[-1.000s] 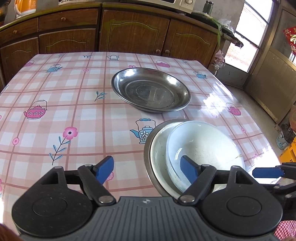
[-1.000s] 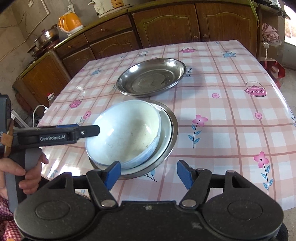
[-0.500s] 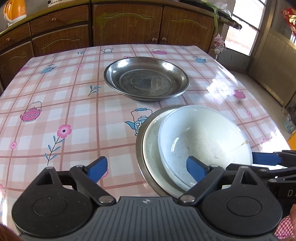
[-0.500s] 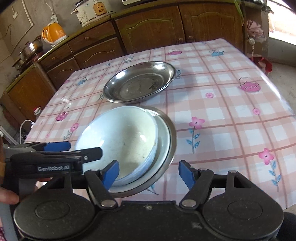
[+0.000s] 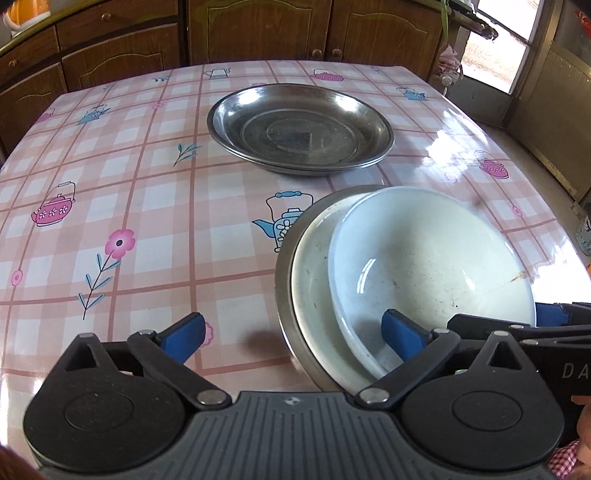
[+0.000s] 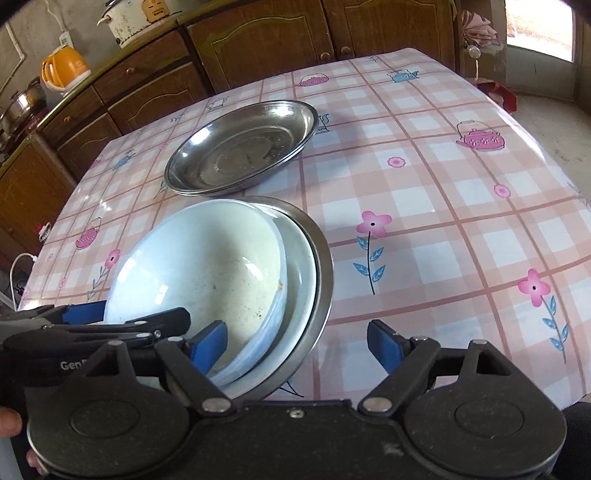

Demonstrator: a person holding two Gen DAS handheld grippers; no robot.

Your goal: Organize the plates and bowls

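Note:
Near the table's front edge a white bowl [image 5: 432, 266] [image 6: 207, 266] sits off-centre in a white plate [image 5: 308, 291], which lies in a steel plate [image 5: 282, 273] [image 6: 321, 258]. Further back is a stack of shallow steel plates [image 5: 299, 125] [image 6: 240, 147]. My left gripper [image 5: 291, 334] is low over the near stack's left rim; its jaws are opening, with the rim between them untouched. My right gripper [image 6: 297, 343] straddles the right rim the same way, jaws opening. One blue fingertip [image 6: 83, 312] of the left gripper shows beside the bowl.
A glossy pink checked cloth covers the table [image 5: 110, 192]. Brown wooden cabinets [image 5: 258, 33] run along the far side, with an orange kettle [image 6: 64, 70] and a white pot [image 6: 136, 18] on the counter. The table's right edge drops toward a doorway [image 5: 498, 48].
Both grippers have come down and closer to the near stack, and their jaws have spread wider. Each now has a rim of the stack between its fingers. The dishes have not moved.

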